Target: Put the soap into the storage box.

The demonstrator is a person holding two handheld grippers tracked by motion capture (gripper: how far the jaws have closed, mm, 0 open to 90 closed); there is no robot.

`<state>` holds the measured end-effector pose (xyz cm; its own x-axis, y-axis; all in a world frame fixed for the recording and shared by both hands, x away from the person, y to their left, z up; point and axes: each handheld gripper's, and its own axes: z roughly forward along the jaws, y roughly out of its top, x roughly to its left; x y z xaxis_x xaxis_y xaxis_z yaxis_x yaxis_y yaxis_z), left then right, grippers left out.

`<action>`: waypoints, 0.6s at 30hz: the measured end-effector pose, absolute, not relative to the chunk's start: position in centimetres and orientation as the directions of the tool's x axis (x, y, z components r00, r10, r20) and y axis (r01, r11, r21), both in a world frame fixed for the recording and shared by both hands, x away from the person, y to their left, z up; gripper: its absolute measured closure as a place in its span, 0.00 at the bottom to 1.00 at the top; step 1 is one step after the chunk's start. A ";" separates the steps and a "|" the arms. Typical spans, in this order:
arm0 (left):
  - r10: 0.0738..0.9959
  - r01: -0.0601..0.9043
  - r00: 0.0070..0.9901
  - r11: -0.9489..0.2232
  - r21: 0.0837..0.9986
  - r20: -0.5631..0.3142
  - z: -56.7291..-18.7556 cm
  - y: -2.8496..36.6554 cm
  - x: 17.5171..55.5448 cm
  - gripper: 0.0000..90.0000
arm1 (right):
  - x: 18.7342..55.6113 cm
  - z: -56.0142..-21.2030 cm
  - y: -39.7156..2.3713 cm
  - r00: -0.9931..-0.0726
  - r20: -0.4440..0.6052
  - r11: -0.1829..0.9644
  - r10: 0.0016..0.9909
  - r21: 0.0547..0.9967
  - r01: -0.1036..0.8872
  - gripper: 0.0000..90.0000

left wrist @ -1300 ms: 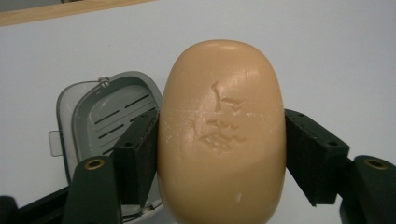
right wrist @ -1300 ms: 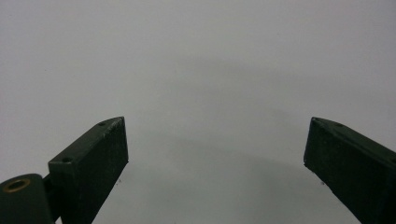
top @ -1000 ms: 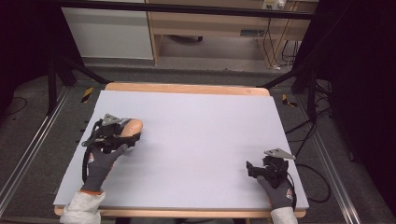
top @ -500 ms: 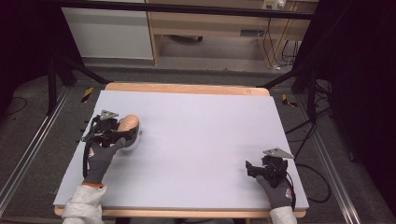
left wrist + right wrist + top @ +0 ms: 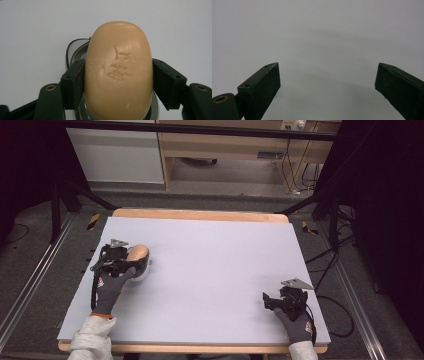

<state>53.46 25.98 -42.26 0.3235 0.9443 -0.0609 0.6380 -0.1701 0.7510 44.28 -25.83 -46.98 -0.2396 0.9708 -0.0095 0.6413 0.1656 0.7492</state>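
The left tool point(image 5: 134, 265) sits out toward the left edge of the surface point(image 5: 210, 270), and it has a tan soap point(image 5: 137, 255) clamped between its jaws. From the left gripper view the grip is plain: the soap point(image 5: 119, 72), a smooth rounded bar with a shallow stamped mark scuffed into its top face, is pressed on both flanks by the black pads point(image 5: 76, 86), one each side, touching. Under the soap there is a dish point(image 5: 75, 51), shiny and rounded, its rim peeking out past the soap on the far left side; whether the soap touches the dish or hangs just above it cannot be told. In the high view that dish point(image 5: 145, 272) shows as a pale rim just beside the soap, on the side toward the middle of the surface. A gloved left hand point(image 5: 110, 285) grips the tool from the near side, grey sleeve trailing back to the surface's near edge. Well apart from the soap, over by the near right corner of the surface, the right tool point(image 5: 267, 301) rests low in a gloved right hand point(image 5: 297, 322), grey plate on top. Its jaws stand wide apart, with bare surface point(image 5: 322, 50) between them and nothing held.
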 end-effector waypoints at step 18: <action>0.950 0.654 0.308 -0.167 0.738 -0.057 -42.9 26.0 53.6 0.35 | 44.2 -47.0 -25.8 -0.236 -0.005 0.160 0.972 0.747 0.645 0.07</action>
